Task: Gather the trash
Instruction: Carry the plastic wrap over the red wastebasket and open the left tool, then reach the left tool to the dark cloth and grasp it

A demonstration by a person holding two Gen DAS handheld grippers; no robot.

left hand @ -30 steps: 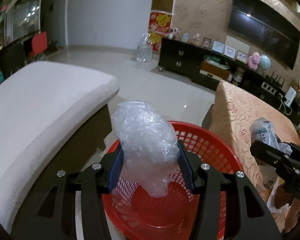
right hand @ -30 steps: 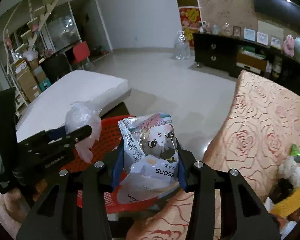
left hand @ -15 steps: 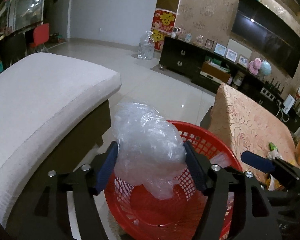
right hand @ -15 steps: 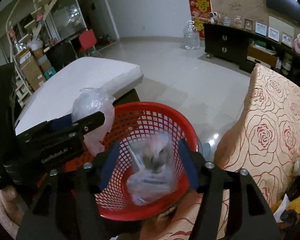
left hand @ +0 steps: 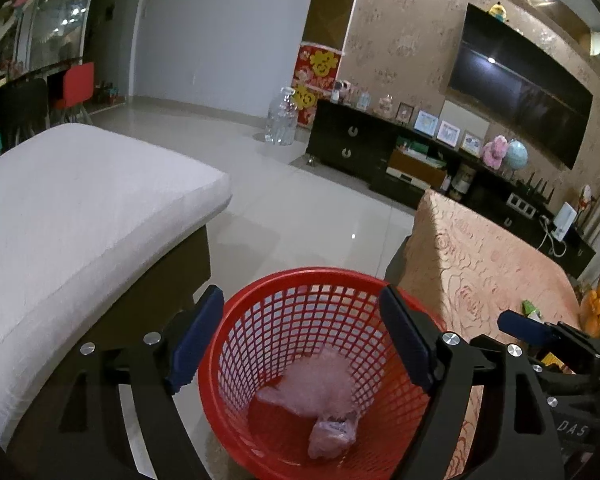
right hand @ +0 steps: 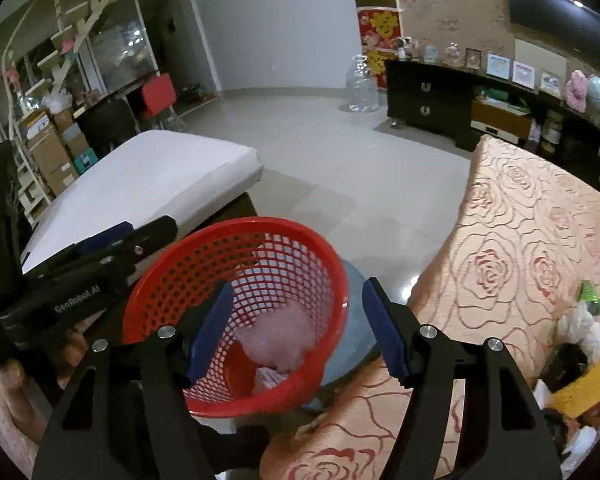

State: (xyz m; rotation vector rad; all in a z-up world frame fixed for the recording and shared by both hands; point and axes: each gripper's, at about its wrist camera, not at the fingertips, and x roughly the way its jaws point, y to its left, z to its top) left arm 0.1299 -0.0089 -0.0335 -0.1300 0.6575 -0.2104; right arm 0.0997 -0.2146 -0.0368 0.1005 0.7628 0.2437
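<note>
While both of my grippers hang over the red basket [left hand: 300,360], nothing is left between either pair of jaws. A second ago my left gripper [left hand: 302,340] clamped a crumpled clear plastic bag [left hand: 320,388] above the rim; its jaws have just been opening, they now stand wide apart, and the bag lies at the bottom of the basket. Half a second ago the bag was still wedged between the blue pads [left hand: 198,338]; now those pads frame only red mesh.

My right gripper [right hand: 296,328] tells the same story. A second ago it pinched a printed snack packet [right hand: 268,378] with a cartoon face, held over the basket's near edge. Half a second ago the packet was a blur dropping between the fingers. Its jaws have just been opening too, and they now stand moderately wide with nothing in them. Through the mesh in the right wrist view I see the packet low in the basket, partly under the pale plastic bag.

From the left wrist view, the packet shows as a small crumpled lump at the basket's floor, just below the bag and touching it.

The basket stands on the floor between a white cushioned bench [left hand: 80,208] and a table draped in a rose-patterned cloth [right hand: 520,248]. At the cloth's far right edge some further litter sits, among it a green scrap [right hand: 590,292] and a white wad [right hand: 580,324]
</note>
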